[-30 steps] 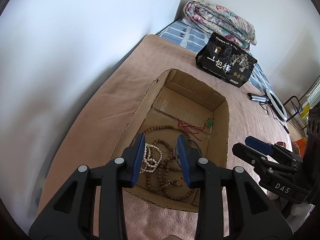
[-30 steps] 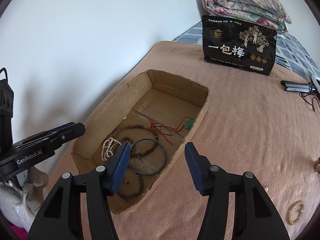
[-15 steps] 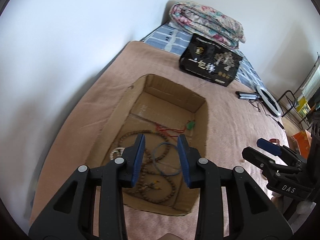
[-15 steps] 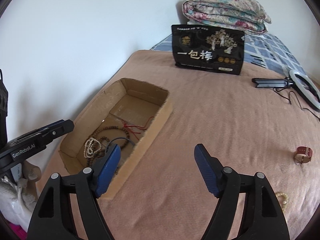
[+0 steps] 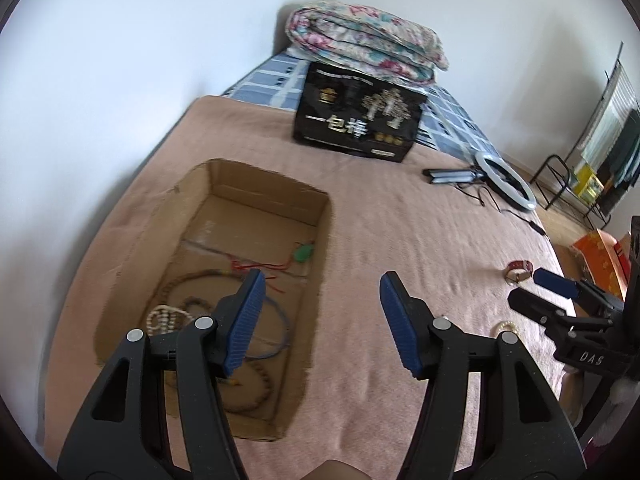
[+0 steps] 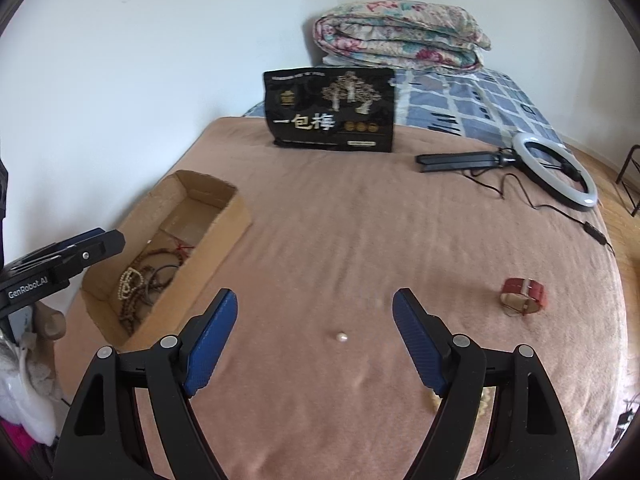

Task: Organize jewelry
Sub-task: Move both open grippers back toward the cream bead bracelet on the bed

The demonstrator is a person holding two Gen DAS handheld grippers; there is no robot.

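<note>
Both grippers left the box (image 5: 256,200); jaws wide, empty; a probable pearl (image 6: 341,336) lies between right gripper (image 6: 314,320) fingers.

A shallow cardboard box (image 5: 320,216) is lying open on the bed's pink blanket (image 6: 360,220), near the wall. Inside it, brown bead strands (image 5: 256,396) are coiling across the floor, a white bead string (image 5: 164,316) is bunching at the near left, a blue bangle (image 5: 280,328) is lying flat, and a green pendant (image 5: 303,251) on red cord (image 5: 260,268) is resting toward the far side. Out on the blanket, well apart from the box, a red-strapped watch (image 6: 524,295) is sitting on its edge, a single pearl (image 6: 341,336) is lying alone, and a pale bead bracelet (image 5: 505,326) is lying partly hidden.
</note>
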